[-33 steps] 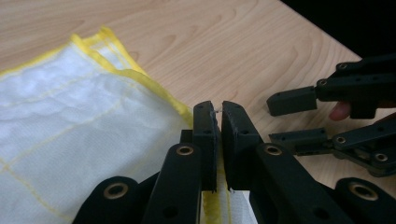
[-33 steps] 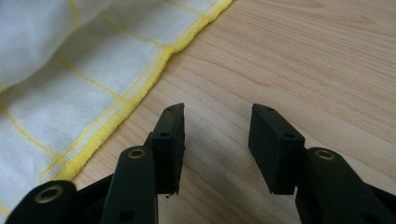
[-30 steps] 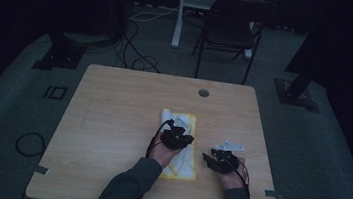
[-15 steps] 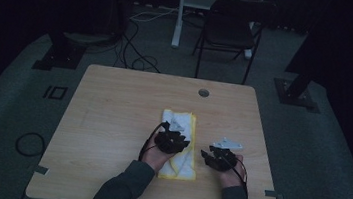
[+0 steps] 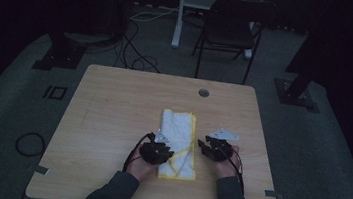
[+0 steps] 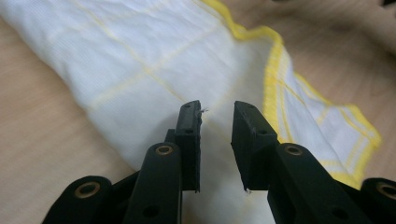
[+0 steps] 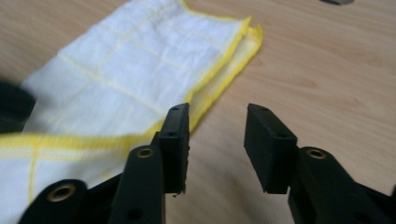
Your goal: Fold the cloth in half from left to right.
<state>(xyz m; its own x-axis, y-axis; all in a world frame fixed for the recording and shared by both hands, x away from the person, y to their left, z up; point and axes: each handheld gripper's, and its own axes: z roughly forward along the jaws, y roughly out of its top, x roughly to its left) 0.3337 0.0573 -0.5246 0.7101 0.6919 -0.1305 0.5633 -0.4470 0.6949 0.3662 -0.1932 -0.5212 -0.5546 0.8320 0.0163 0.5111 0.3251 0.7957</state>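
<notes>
Between the two black jaws of the left gripper (image 6: 216,119) there's a narrow gap, nothing pinched; they hang just over the folded white cloth with yellow stitched border (image 6: 154,70), w/ white weave showing thru the gap. From the high view, left gripper (image 5: 157,151) sits on the cloth's near-left part, overlapping its left edge.

Right gripper (image 7: 217,128) has jaws spread wider, empty, over bare wood just beside the cloth's right edge; its left jaw lines up w/ the yellow hem. From the high view, right gripper (image 5: 213,149) is just right of the cloth (image 5: 178,142), near its lower half, not touching as far as I can tell.

Cloth lies flat, a long rectangle, long axis running from the person's edge straight away toward the far edge of the light wooden table (image 5: 113,107). Near end is slightly wider, w/ a folded layer's corner showing; far end is squared off. It's roughly mid-table, nearer the person.

Round grommet hole (image 5: 204,92) sits beyond the cloth's far end, slightly right, well apart. Black folding chair (image 5: 232,30) stands past the table, same direction.
</notes>
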